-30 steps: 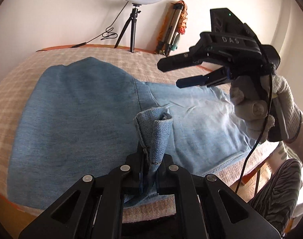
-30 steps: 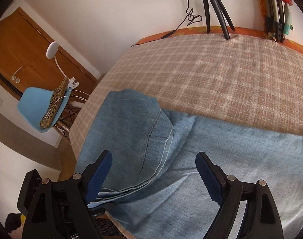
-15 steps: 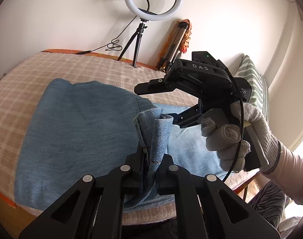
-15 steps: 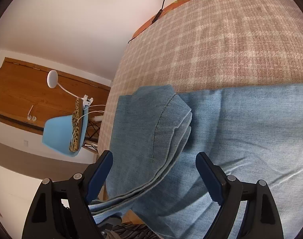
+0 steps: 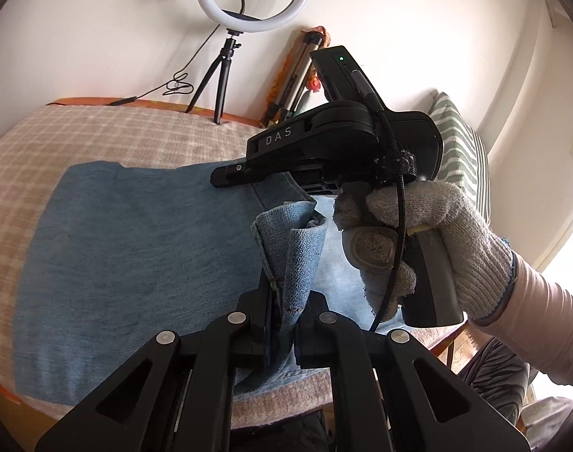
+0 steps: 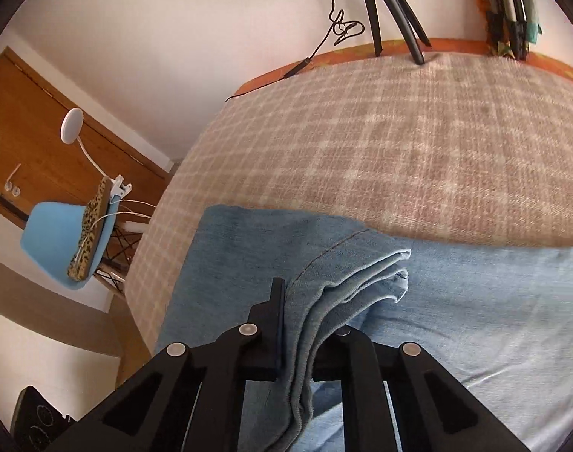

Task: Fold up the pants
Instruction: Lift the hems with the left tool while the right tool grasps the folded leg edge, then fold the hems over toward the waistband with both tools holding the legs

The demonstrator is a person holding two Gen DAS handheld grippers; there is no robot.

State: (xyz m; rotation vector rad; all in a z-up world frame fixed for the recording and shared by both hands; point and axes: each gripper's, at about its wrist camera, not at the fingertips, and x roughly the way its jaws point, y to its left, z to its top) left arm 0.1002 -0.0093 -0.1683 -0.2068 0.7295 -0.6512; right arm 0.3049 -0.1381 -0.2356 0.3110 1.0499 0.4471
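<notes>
Two grippers: both are clamping denim (each pinching its own bunch of layers).
Left gripper: its jaws are squeezing a raised, folded corner of the blue jeans, which stands up between the pads.
Right gripper: its jaws have just been closing and are now gripping a stacked hem edge of the jeans, the layers hanging down between them.
Gloved hand: it is holding the right gripper's handle, just beyond the lifted corner.
Jeans: they are lying spread across the checked bedcover.
Far edge: a ring light on a tripod is standing by the wall.
Left side: a blue chair is sitting near a wooden door.
</notes>
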